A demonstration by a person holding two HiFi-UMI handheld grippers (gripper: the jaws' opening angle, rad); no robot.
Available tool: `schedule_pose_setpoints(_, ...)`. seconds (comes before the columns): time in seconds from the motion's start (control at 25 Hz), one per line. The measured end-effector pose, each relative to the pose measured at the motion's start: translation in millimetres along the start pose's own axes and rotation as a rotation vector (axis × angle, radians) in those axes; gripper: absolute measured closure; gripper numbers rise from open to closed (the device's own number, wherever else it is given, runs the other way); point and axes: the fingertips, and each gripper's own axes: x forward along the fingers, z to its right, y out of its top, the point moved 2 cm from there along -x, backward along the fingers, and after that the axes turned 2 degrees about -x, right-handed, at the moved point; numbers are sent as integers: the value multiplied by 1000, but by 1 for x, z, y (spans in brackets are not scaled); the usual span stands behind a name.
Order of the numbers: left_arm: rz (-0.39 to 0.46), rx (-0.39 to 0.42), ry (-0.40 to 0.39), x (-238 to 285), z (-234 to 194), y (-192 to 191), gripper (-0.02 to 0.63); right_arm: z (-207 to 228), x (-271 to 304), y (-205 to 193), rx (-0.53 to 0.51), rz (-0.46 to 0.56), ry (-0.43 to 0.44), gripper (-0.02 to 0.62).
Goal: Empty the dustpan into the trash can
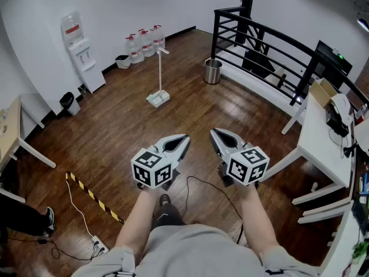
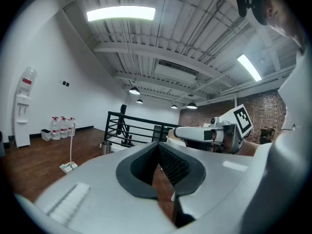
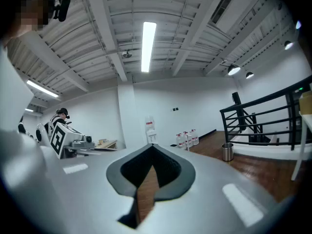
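Observation:
A white long-handled dustpan (image 1: pixel 157 98) stands on the wooden floor well ahead of me, its handle upright. Further right, by the railing, is a round metal trash can (image 1: pixel 213 71). My left gripper (image 1: pixel 184 138) and right gripper (image 1: pixel 212 132) are held side by side at waist height, far short of both; each is shut and holds nothing. The left gripper view shows the dustpan (image 2: pixel 68 166) at the left, the trash can (image 2: pixel 106 147) beyond it, and its own tips (image 2: pixel 158 145) meeting. In the right gripper view the trash can (image 3: pixel 227 151) stands to the right of its closed tips (image 3: pixel 152 146).
A water dispenser (image 1: pixel 81 51) and several water bottles (image 1: pixel 143 44) line the far wall, with a small black bin (image 1: pixel 68 101) nearby. A black railing (image 1: pixel 271 45) borders the right, in front of a white desk (image 1: pixel 323 137). Striped tape (image 1: pixel 92 196) and a cable (image 1: pixel 203 183) lie near my feet.

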Motion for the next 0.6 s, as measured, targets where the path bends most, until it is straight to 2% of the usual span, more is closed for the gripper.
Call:
schedule_pose_setpoints(0.28, 12, 21, -15, 46, -71, 28, 600, 47, 73, 14, -14, -2, -22, 595)
schedule_pose_setpoints(0.48, 29, 38, -36, 83, -153, 55, 600, 83, 158, 22, -18, -14, -42, 595)
schedule_pose_setpoints(0.6, 19, 19, -52, 103, -203, 69, 600, 102, 209, 29, -8, -30, -67, 595)
